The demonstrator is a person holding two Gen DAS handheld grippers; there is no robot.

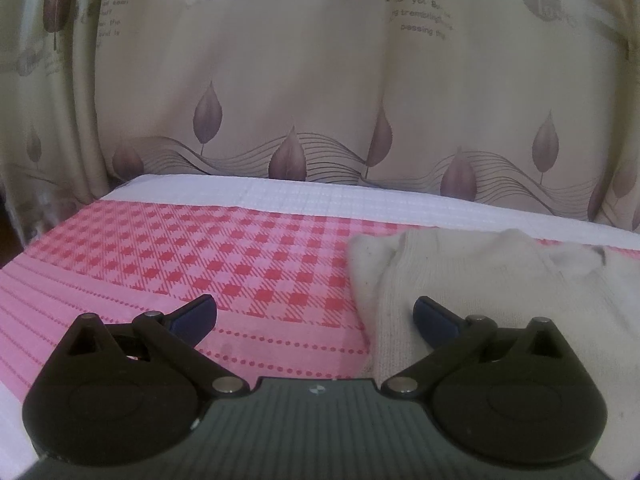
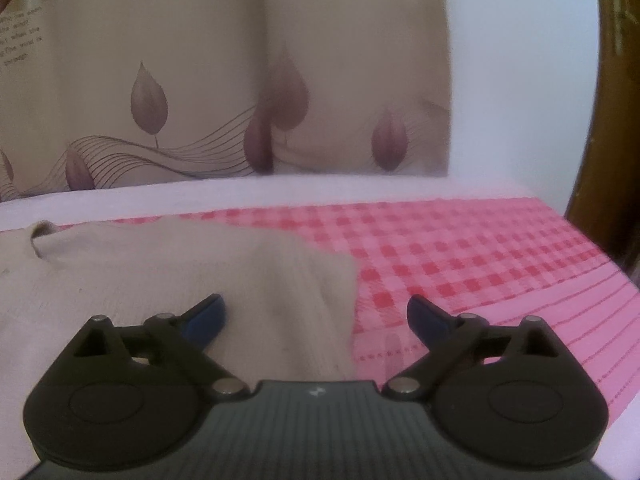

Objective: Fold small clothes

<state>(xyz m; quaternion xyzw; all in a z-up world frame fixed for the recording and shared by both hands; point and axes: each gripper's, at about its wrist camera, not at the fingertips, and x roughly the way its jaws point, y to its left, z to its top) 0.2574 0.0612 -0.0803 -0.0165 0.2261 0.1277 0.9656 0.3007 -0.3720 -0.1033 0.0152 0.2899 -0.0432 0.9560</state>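
A small cream knit garment (image 1: 480, 280) lies flat on the pink-and-red checked cloth (image 1: 200, 248), with its neckline at the far side. My left gripper (image 1: 314, 312) is open and empty, hovering just above the garment's left edge; its right fingertip (image 1: 434, 316) is over the knit. In the right wrist view the same garment (image 2: 160, 272) fills the lower left. My right gripper (image 2: 316, 314) is open and empty over the garment's right edge, with its left fingertip (image 2: 208, 314) above the knit and its right one over the cloth (image 2: 480, 248).
A beige curtain (image 1: 320, 80) with leaf prints hangs behind the bed. A white sheet band (image 1: 280, 196) runs along the far edge. A white wall (image 2: 520, 80) and a dark wooden frame (image 2: 612, 120) stand at the right.
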